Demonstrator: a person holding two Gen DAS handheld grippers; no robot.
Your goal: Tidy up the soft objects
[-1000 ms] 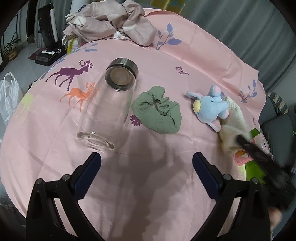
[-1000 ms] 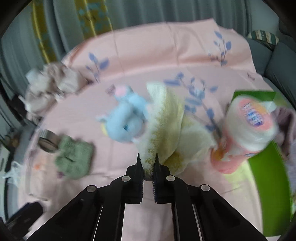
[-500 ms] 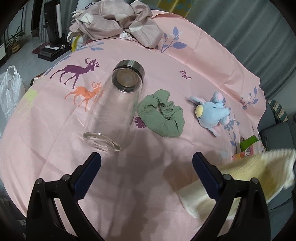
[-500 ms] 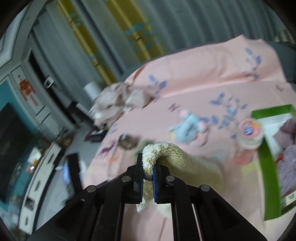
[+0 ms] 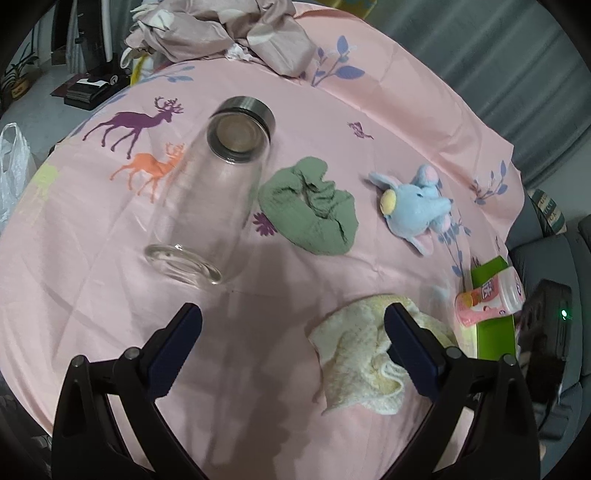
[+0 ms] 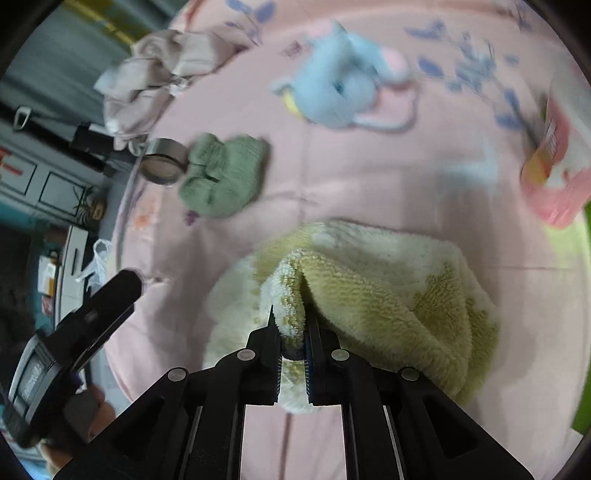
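Right gripper (image 6: 291, 325): the jaws are seen pinched on a raised fold of the cream towel (image 6: 369, 280); the fold is pressed between the two fingers.
Cream towel: it is seen crumpled on the pink tablecloth (image 5: 110, 280) at the near edge, partly lifted at the pinched fold; in the left wrist view (image 5: 362, 354) it is partly hidden by the right finger of the left gripper.
Left gripper (image 5: 291, 332): the fingers are held wide apart above the cloth, and nothing is held between them; the left finger is placed near the base of the glass bottle.
Pink container (image 5: 487, 299): it is laid on its side just right of the towel, at the edge of a green box (image 5: 491, 339).
Glass bottle (image 5: 207, 206): it is laid on its side, empty, the metal cap (image 5: 247, 110) turned to the far side.
Green cloth (image 5: 310, 210): it is bunched beside the bottle, on its right; whether they touch cannot be told.
Blue plush toy (image 5: 417, 203): it is laid right of the green cloth, apart from it, and beyond the towel.
Beige fabric heap (image 5: 221, 33): it is piled at the far edge of the table.
Right wrist view: the far part is blurred.
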